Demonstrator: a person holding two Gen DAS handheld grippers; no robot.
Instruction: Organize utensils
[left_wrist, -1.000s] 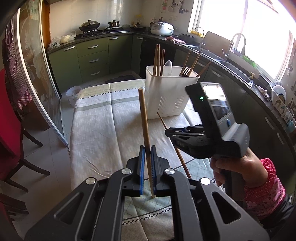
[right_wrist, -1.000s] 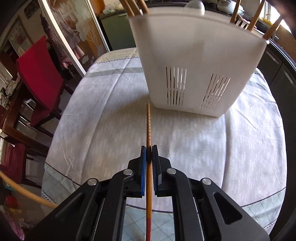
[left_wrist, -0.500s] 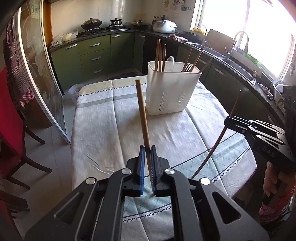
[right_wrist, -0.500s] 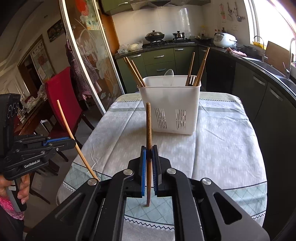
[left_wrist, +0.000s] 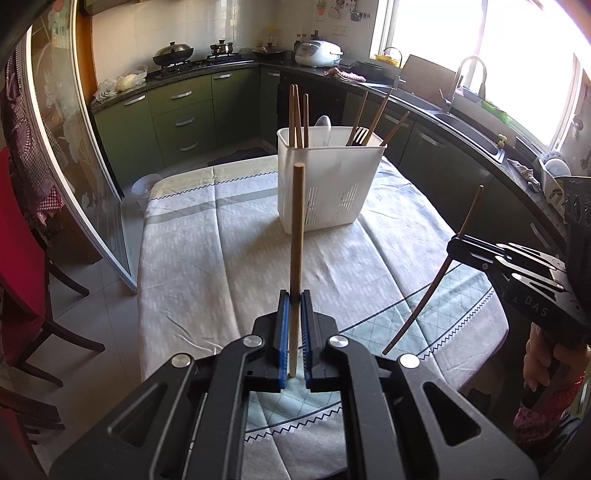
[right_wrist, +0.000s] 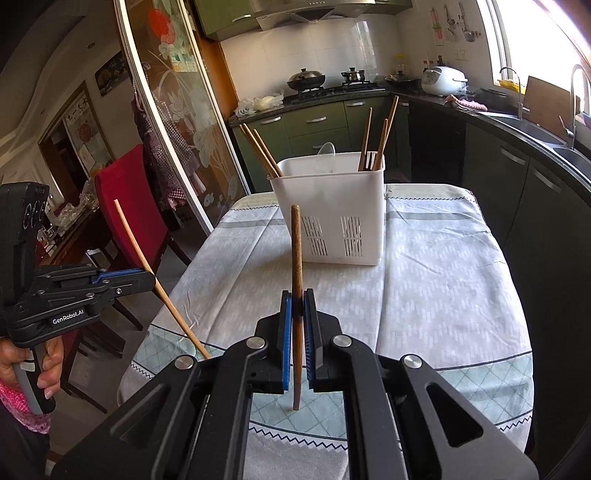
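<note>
A white slotted utensil caddy stands at the far end of the table, holding several wooden chopsticks, a spoon and a fork. My left gripper is shut on a light wooden chopstick that stands nearly upright above the cloth, well short of the caddy. My right gripper is shut on a darker chopstick, also held in the air over the table's near end. A hand grips each handle.
The table wears a pale patterned cloth. A red chair stands to its left by a glass sliding door. Dark green kitchen counters with a sink run along the right and back.
My right gripper has lifted its chopstick off the cloth near the caddy and drawn back to the table's near right edge. The left gripper's chopstick has turned from a left lean to nearly upright.
</note>
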